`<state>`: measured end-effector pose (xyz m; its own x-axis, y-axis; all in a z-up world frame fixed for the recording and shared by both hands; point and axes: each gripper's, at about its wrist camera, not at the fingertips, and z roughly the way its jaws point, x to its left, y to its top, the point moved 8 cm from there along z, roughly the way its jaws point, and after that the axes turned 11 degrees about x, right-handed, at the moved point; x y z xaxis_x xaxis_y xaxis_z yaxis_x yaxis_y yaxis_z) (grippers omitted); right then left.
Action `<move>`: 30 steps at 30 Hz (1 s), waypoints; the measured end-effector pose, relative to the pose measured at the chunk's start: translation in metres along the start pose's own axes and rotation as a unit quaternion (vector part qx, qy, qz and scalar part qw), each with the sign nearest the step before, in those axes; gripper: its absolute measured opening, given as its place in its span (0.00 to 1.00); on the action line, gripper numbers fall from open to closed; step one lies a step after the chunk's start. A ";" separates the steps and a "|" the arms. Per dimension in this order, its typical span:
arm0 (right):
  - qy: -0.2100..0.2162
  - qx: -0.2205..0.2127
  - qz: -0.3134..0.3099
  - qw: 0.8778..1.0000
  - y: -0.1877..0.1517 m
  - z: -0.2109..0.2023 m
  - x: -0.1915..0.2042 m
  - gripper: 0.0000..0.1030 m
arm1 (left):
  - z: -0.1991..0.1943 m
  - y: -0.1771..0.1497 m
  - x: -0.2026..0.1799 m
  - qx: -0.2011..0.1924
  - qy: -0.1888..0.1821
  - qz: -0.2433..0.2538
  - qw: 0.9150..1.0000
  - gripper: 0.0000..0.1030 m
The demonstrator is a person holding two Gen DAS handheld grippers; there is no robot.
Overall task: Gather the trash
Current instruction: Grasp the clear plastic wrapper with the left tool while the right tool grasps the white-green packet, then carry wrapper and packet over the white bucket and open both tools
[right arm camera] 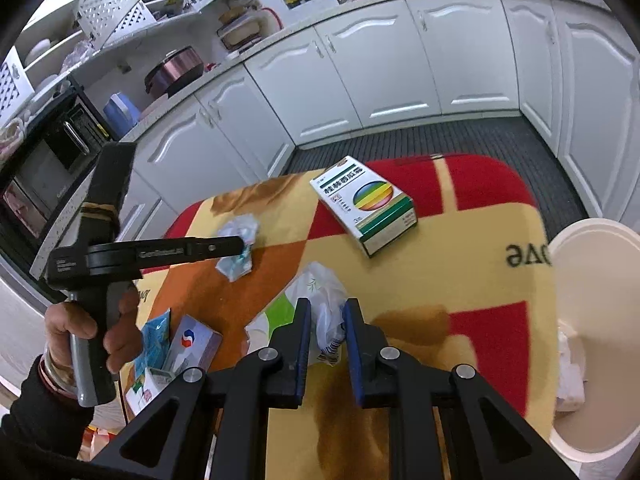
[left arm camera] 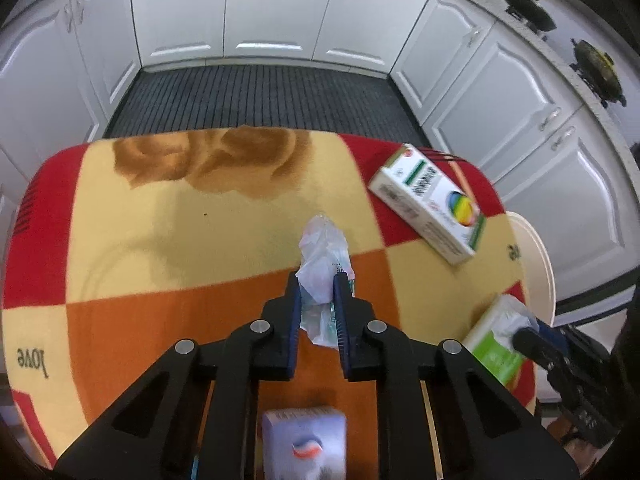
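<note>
Gripping crumpled wrappers, your left gripper [left arm camera: 317, 280] pinches one plastic wrapper [left arm camera: 322, 248] and your right gripper [right arm camera: 327, 312] clamps a tissue packet [right arm camera: 320, 300] above the table; next, carry both to the bin [right arm camera: 596, 264] at right.

1. Both pictures are bright, and the light looks even and white.
2. The white cupboard doors [left arm camera: 272, 8] have shiny streaks of glare on them.
3. A soft grey shadow lies on the blanket [left arm camera: 168, 248], left of the middle of the left picture.
4. Straight lines bend near the edges, and the corners go black.
5. The small box [left arm camera: 304, 444] at the bottom of the left picture is blurry.
</note>
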<state>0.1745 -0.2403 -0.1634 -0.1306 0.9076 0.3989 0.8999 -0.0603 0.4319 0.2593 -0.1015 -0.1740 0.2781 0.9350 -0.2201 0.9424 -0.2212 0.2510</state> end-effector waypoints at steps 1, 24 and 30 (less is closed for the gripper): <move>-0.003 -0.004 -0.001 1.000 -0.001 -0.004 0.000 0.15 | -0.005 -0.003 -0.004 -0.003 0.000 0.004 1.000 0.12; -0.085 -0.074 0.073 0.991 -0.041 -0.119 -0.118 0.15 | -0.021 -0.038 -0.193 -0.001 -0.036 0.129 0.991 0.12; -0.119 -0.077 0.116 0.983 -0.054 -0.131 -0.171 0.15 | 0.000 -0.041 -0.241 0.014 -0.042 0.154 0.987 0.12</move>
<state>0.0934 -0.4472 -0.1492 0.1885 0.9322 0.3091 0.8184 -0.3230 0.4752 0.1541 -0.3173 -0.1312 0.5651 0.7964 -0.2153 0.8154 -0.4993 0.2930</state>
